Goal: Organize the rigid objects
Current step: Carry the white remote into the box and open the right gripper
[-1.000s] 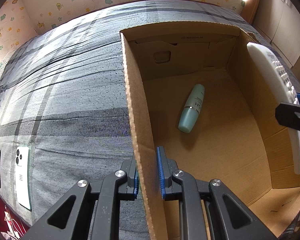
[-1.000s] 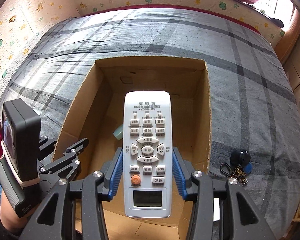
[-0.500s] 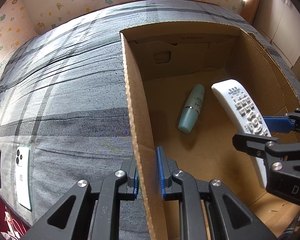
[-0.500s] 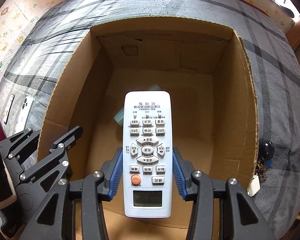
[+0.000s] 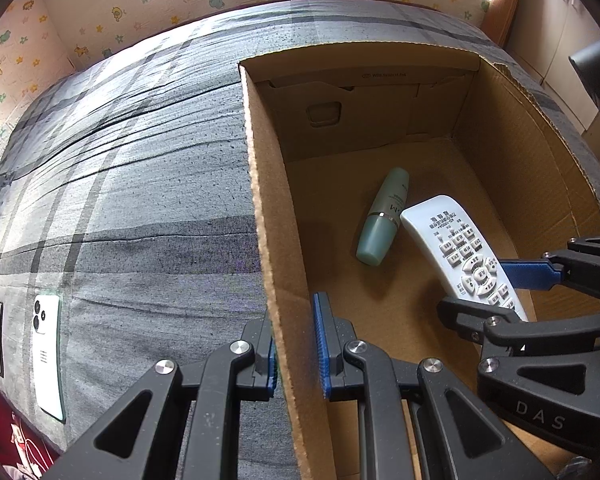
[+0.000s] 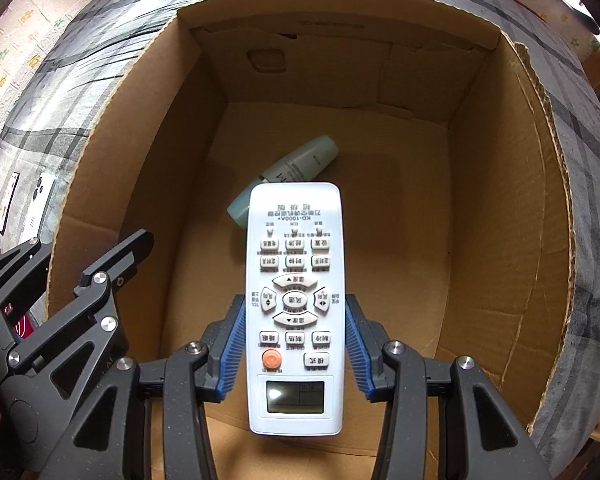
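An open cardboard box (image 5: 260, 184) (image 6: 512, 184) sits on a grey plaid bedspread. My left gripper (image 5: 296, 344) is shut on the box's left wall, one blue pad on each side of the cardboard. My right gripper (image 6: 295, 344) (image 5: 496, 292) is shut on a white remote control (image 6: 295, 272) (image 5: 456, 248), buttons facing the camera, held low inside the box. The remote's far end hangs just above a pale green bottle (image 5: 384, 216) (image 6: 296, 168) lying on the box floor. The left gripper (image 6: 88, 276) shows at the left wall in the right wrist view.
Two phones (image 5: 46, 352) (image 6: 40, 200) lie on the bedspread left of the box, one white with its cameras up. Patterned wallpaper (image 5: 80, 20) rises behind the bed. Bare cardboard floor (image 6: 396, 256) lies right of the bottle.
My right gripper has come down into the box with the remote, from above the right rim to low beside the bottle. The left gripper has kept still on the wall.
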Demonstrator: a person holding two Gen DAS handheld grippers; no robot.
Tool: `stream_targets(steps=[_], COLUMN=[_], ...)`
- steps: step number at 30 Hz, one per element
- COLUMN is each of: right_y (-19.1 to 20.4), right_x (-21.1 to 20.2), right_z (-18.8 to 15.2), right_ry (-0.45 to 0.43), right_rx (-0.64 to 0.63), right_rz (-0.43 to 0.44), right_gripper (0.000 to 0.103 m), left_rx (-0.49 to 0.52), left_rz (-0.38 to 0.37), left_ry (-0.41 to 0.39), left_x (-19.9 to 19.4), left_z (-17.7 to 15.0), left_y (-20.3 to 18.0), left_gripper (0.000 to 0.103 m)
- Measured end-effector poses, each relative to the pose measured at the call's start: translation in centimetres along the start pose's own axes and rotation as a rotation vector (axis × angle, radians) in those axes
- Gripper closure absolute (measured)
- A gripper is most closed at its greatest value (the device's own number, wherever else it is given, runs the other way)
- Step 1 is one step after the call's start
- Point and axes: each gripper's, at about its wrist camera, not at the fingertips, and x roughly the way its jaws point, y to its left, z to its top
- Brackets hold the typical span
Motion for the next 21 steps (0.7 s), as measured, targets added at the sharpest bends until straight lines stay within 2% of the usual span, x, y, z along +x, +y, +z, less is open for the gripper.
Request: stream_targets(steps=[5,10,21], right_y=[0.5,0.5,0.5], right_x=[-0.1,-1.0,-3.4], right_z=[0.1,0.2,-0.4], right_ry=[0.004,-0.029,-0.093], right_rx=[-0.008,-0.006,-0.005], right_rz=[-0.004,-0.004,-0.019], right_gripper=[0.053,0.049,0.049], left_rx=[0.003,0.001,0.001], left_rz=[0.003,0.0,0.0], left_ry=[-0.001,0.001,0.001], left_x=[0.0,0.1,0.3], left_z=[-0.1,0.0,-0.2], left_y=[-0.1,0.0,0.2], left_gripper=[0.086,0.086,0.086])
